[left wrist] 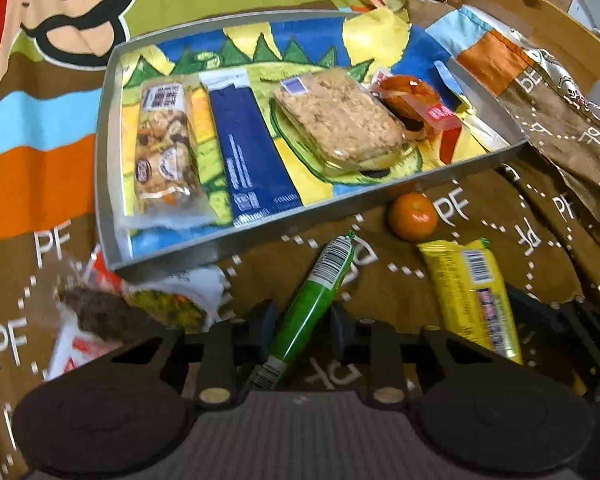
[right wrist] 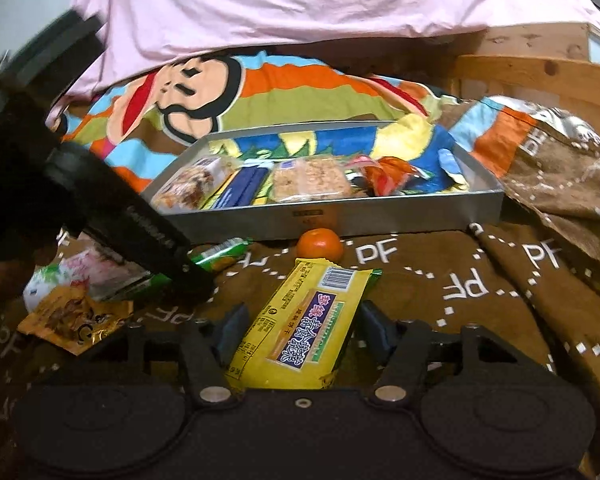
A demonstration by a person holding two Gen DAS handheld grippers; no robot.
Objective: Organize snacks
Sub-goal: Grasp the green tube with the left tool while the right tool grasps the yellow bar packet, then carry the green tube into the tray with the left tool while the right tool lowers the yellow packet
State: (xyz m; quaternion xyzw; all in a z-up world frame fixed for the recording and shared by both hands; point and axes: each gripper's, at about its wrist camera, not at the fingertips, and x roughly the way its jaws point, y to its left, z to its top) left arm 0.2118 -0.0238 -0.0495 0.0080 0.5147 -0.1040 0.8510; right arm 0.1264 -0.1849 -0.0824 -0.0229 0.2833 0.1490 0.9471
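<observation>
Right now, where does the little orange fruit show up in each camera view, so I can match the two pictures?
Left wrist view: the orange sits right of centre on the brown cloth, just below the metal tray's near wall, above the yellow packet.
Right wrist view: the orange sits at centre, against the tray's front wall, just beyond the yellow packet.
Shared landmark: the metal tray.

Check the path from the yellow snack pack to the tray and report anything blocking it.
The tangerine sits between the yellow snack pack and the tray, close against its near wall. Nothing else blocks that path.
</observation>
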